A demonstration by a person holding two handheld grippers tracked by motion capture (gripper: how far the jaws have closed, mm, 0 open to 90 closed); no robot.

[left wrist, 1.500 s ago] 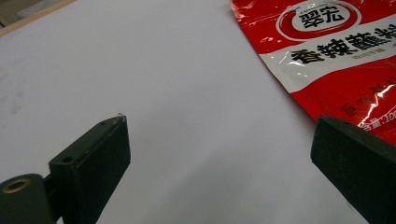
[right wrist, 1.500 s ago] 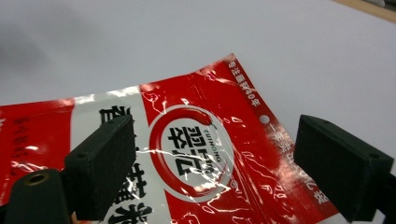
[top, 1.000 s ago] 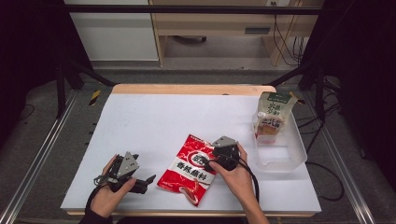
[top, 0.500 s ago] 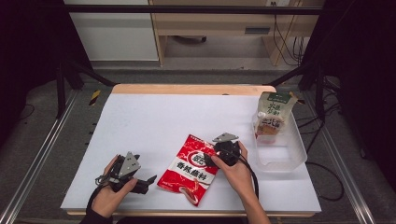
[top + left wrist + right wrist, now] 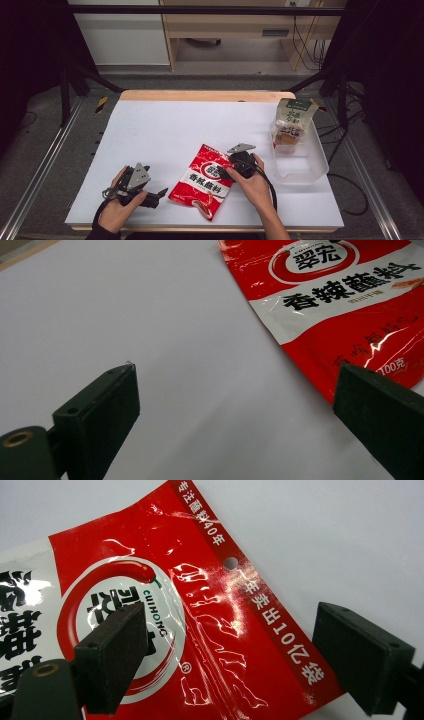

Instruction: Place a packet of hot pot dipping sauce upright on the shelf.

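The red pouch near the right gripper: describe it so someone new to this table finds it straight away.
On the white table, look at the near edge, just left of the clear plastic bin. The red pouch lies flat there, glossy, with a white band of black characters. The other packet is green and beige and stands in the bin.

Red sachet (image 5: 206, 181) with white band, black lettering; green-white pouch (image 5: 293, 121)

Lab: white table (image 5: 165, 130) within a metal frame (image 5: 45, 165), trailing cables (image 5: 305, 30).
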